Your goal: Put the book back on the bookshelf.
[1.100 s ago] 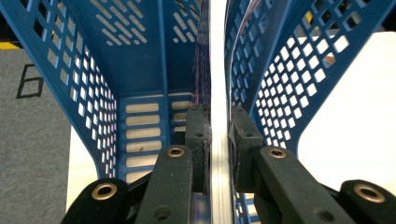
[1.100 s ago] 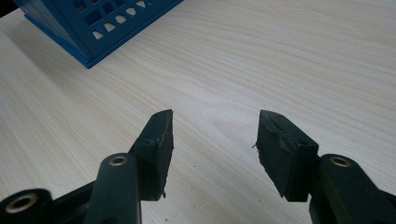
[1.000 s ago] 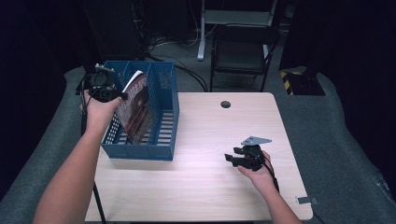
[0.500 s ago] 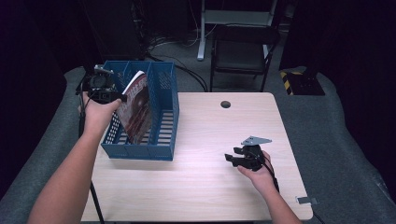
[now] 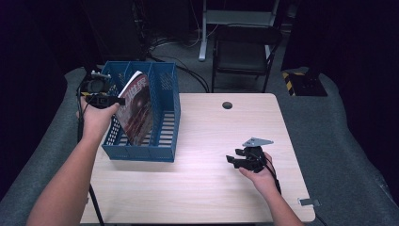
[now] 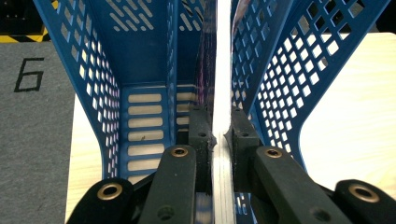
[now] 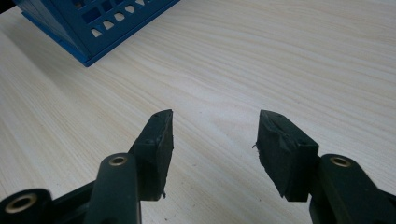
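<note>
Left tongs clamped on a magazine, standing tilted in the blue file rack. Right tongs gape, empty, over the desk.

A black chair is standing beyond the wooden table, and grey carpet is bearing a painted "6".

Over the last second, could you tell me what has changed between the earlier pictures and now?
Hardly anything has visibly changed. The left gripper is still shut on the magazine, which leans in the same compartment of the blue file rack; no shift shows. The right gripper stays open and idle on the table, holding nothing. The rack has not moved.
</note>
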Tool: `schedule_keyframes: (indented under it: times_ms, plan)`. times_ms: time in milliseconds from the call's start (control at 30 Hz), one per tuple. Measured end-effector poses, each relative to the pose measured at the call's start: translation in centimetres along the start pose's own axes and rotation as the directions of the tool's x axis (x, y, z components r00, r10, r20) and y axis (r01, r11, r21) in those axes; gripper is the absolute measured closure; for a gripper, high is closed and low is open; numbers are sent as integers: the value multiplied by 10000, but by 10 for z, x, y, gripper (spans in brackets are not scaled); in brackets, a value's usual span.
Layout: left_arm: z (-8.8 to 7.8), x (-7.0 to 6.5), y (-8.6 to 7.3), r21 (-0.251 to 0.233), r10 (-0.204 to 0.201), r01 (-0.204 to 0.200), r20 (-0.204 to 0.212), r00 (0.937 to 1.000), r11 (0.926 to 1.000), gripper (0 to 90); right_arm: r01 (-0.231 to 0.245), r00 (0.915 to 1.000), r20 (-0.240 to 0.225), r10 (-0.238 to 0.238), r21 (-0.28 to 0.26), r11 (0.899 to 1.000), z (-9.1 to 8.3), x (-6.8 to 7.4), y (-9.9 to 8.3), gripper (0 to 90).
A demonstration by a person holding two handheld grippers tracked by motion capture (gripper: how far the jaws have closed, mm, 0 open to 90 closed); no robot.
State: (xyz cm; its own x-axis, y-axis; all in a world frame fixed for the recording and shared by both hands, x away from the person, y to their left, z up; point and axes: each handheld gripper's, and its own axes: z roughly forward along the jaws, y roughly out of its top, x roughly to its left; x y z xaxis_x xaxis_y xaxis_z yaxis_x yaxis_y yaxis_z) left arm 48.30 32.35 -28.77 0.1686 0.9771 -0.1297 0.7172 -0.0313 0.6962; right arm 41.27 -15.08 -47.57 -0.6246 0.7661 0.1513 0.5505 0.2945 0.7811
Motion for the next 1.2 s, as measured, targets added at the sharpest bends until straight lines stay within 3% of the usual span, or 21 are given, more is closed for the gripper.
schedule_keyframes:
  times_ms: [267,700,933,1200]
  plan:
    - [0,-2,1,19,-10,10,-52,10000,10000,835,-5,10000,6,5,-2,10000,0,-1,0,458]
    - [2,5,8,-51,-40,39,-216,9998,10000,841,-27,10000,34,27,22,10000,1,-1,0,458]
    - [4,5,16,-106,-311,308,-335,9990,9995,842,-25,10000,32,25,50,10000,0,-2,-1,457]
    - [14,5,25,-554,-687,651,-649,9955,9963,842,-41,10000,-28,41,36,10000,0,-2,0,457]
